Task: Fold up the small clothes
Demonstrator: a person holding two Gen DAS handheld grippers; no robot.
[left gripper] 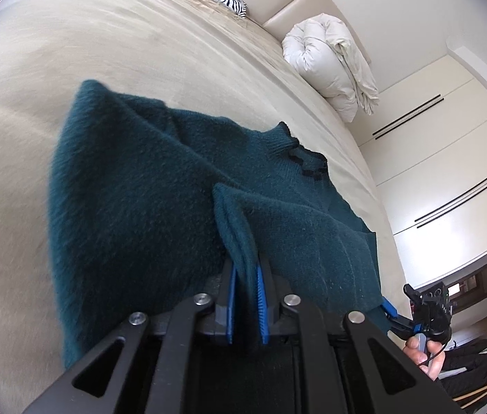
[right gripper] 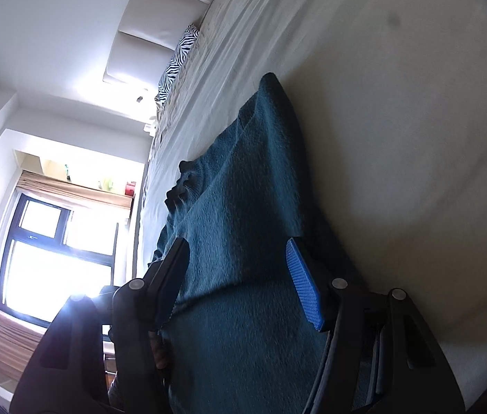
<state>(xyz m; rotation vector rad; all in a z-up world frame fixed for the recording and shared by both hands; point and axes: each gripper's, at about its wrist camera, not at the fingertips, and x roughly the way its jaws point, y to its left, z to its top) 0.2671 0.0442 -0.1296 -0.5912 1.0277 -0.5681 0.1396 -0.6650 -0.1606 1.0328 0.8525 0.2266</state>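
Left gripper (left gripper: 246, 296) tilted over the bed (left gripper: 70, 69), blue pads nearly together, pinching a raised fold of the teal sweater (left gripper: 133, 189) that stands straight ahead of its tips. Rest of the sweater drapes forward onto the bedding, dark-trimmed collar (left gripper: 303, 162) off to the right. Right gripper (right gripper: 243, 276) rolled sideways, fingers spread wide with the sweater's fabric lying between them; whether either pad touches cloth can't be made out. Its left finger is backlit by the window (right gripper: 53, 258), detail lost. The hand (left gripper: 426, 355) holding the right gripper shows only partly.
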